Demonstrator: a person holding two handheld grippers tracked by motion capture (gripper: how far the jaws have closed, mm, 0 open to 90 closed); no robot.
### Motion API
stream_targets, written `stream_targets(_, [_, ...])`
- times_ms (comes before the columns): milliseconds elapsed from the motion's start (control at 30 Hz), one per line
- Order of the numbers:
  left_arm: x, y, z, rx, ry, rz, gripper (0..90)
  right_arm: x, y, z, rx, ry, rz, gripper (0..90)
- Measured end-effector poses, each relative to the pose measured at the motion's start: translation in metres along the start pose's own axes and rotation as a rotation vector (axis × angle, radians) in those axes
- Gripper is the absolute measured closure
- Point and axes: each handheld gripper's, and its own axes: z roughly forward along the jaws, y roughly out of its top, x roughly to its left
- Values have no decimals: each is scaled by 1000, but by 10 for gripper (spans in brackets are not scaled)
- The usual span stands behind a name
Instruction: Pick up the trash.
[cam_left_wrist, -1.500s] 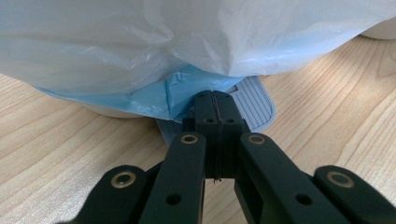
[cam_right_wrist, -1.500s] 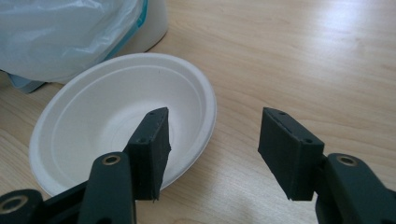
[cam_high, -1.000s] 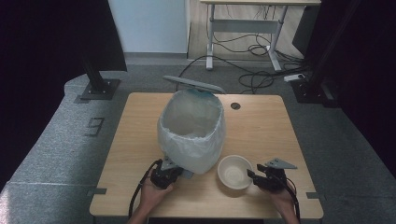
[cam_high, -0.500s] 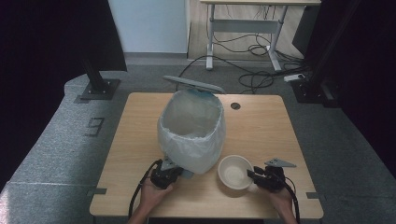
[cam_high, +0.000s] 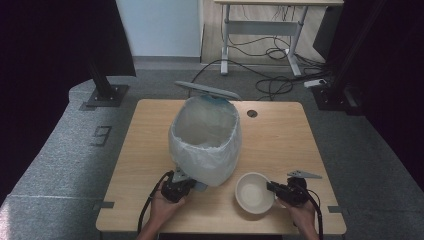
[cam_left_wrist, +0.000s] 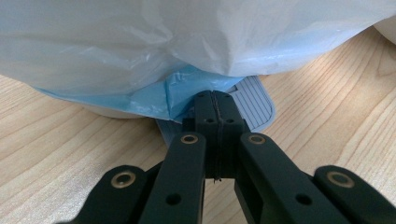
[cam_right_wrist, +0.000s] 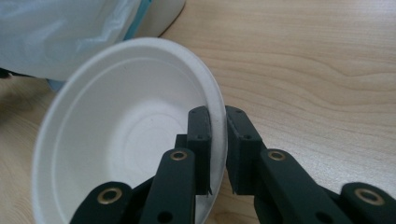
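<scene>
The work surface was a light wooden table (cam_high: 280, 150) standing on grey carpet, with a second desk and loose cables at the far end of the room. A pedal bin (cam_high: 206, 140) lined with a white bag stood at the table's centre, lid raised; a white paper bowl (cam_high: 254, 192) sat near and to the right of it, just beside the bin's base.

Risk noted: the bowl appeared thin and was held by a single point on its rim, so it could likely flex, tip or slip on lifting. The overhanging liner (cam_left_wrist: 196, 42) hung close to the pedal (cam_left_wrist: 252, 100) and could snag. If the left gripper came off the pedal, the lid would probably drop.

The right gripper (cam_right_wrist: 217, 126) had just been closing; its jaws stood narrow, pinching the bowl's right-hand rim, one inside and one outside. The left gripper (cam_left_wrist: 215, 105) had its jaws fully together, holding nothing, tips resting on the grey ribbed pedal at the bin's near foot.
</scene>
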Motion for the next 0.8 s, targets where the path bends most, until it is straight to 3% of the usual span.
stream_targets(600, [0,0,0,-1,-2,1,900,-1,6,-27,-182,27,61,832])
stream_targets(800, [1,0,0,-1,-8,-2,900,2,13,-45,-291,49,91,832])
